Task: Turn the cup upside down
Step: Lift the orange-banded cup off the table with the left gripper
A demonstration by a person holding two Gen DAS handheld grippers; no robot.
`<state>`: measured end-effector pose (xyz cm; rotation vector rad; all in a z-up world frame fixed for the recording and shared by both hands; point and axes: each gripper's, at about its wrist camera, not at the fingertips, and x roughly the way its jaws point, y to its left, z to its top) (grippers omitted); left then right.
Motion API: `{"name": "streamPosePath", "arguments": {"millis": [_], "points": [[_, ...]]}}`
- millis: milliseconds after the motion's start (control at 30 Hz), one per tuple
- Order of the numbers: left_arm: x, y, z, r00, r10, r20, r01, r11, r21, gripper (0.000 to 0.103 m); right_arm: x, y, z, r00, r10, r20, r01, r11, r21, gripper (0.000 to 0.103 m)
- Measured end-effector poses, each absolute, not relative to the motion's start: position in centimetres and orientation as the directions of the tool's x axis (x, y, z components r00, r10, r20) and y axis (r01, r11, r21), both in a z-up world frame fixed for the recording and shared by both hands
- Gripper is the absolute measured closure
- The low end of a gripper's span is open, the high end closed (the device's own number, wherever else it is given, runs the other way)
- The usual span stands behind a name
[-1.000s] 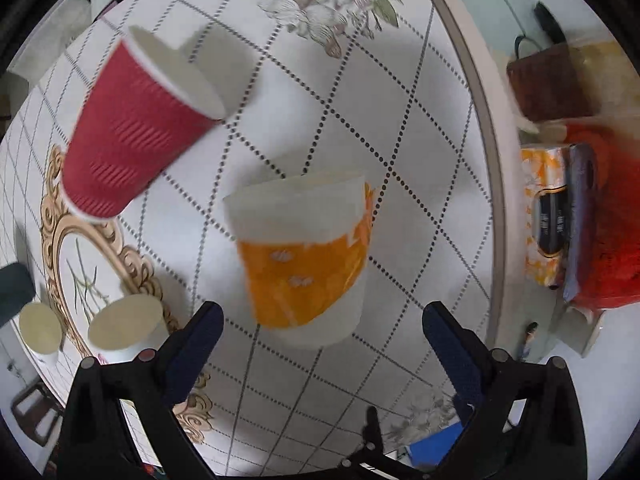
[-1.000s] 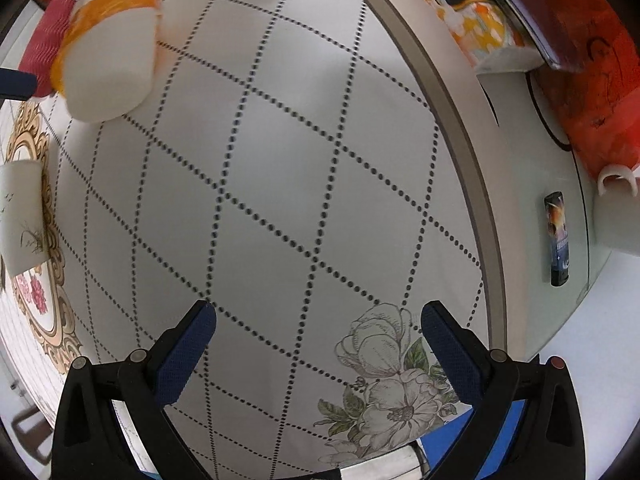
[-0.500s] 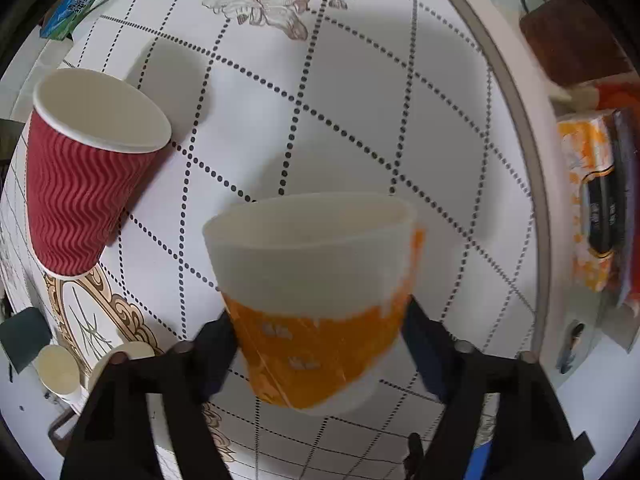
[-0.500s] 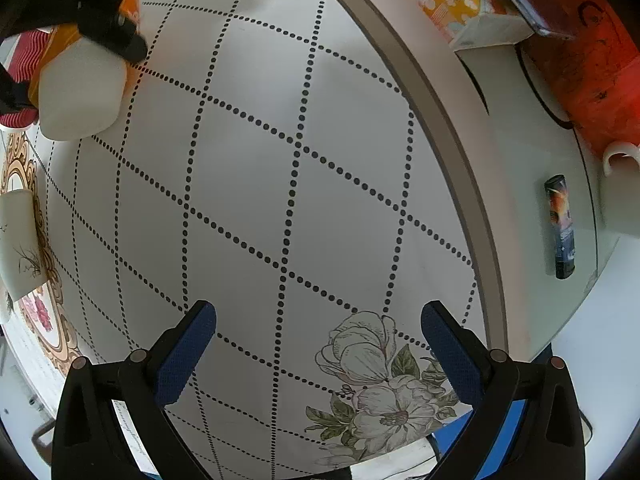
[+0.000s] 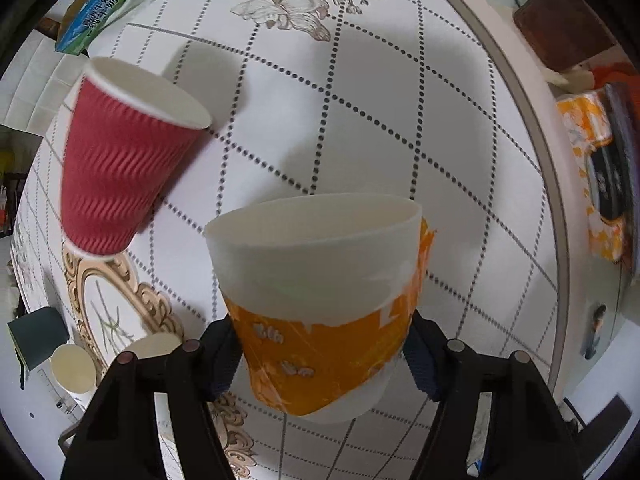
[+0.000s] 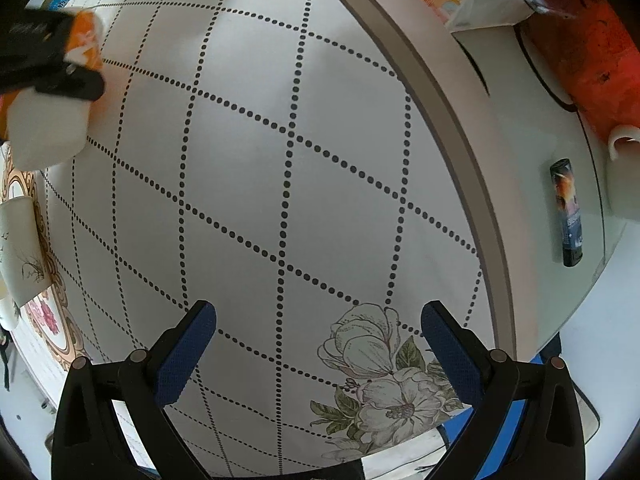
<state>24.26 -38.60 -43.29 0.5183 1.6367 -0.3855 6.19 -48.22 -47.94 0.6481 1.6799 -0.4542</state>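
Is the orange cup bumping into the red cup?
Apart. In the left wrist view, a strip of dotted tablecloth shows between the red cup and the orange cup, which sits pinched in the left gripper.

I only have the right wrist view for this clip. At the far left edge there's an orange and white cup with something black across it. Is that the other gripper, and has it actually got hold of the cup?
Observer: Yes. In the left wrist view the left gripper is closed on the orange and white cup, pads on its lower, orange part.
Operator: Which way up is the cup?
Observer: Its open rim points away from the camera, so it is not flipped yet.
Operator: Anything close to it?
Observer: A red ribbed cup stands beside it, apart from it.
Operator: And my gripper?
Observer: The right gripper is open, holding nothing.
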Motion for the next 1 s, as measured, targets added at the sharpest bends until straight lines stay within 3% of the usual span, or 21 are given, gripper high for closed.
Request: {"name": "streamPosePath", "arguments": {"millis": [400,633,1000], "points": [[18.9,-32.0,-36.8,-0.027,0.027,-0.999,0.519,0.855,0.009,0.036,4.0,-46.8,-45.8,-0.099,0.156,-0.983,0.588,0.806,0.069,0.0],[17.2,-19.8,-31.9,-0.033,0.005,-0.999,0.438,0.899,-0.01,0.036,2.5,-43.0,-44.9,-0.097,0.167,-0.981,0.518,0.85,0.093,0.0],[13.9,-5.7,-36.6,-0.145,0.001,-0.989,0.17,0.985,-0.024,0.035,0.3,-32.4,-45.8,-0.152,0.185,-0.971,0.34,0.932,0.124,0.0]]}}
